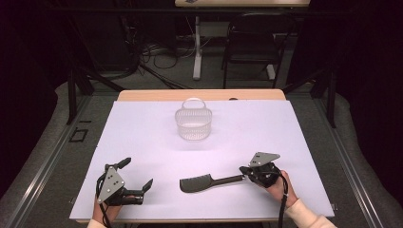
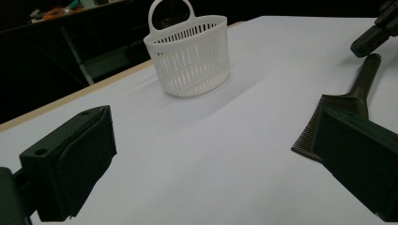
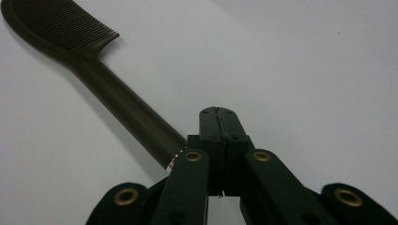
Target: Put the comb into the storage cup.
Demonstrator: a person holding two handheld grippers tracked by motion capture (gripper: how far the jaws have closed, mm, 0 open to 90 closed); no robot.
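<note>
Jaws on the left gripper point(image 1: 138, 172) stand wide and empty at the near left of the worktop point(image 1: 294, 133), holding nothing. On the near right, the right gripper point(image 1: 244, 171) has its jaws pressed pad to pad. In the right gripper view nothing shows between them. The handle's end lies just beside and under them, so I read this as no hold yet.

Between the two grippers, the comb point(image 1: 199, 183) lies flat, its toothed head toward the left gripper and its handle toward the right one. It looks like dark, hard plastic: probably light, stiff and smooth enough to slip or swivel in a pinch. The teeth are fine and the part most likely to bend or catch. The round handle is the better place to grip, a little in from its end and nearer the head, so the head's weight tips it less. Because it lies so low, the jaws would need to open and come down astride the handle.

Farther back, well apart, stands a white slatted basket point(image 1: 193, 124), upright and empty as far as I can see.
</note>
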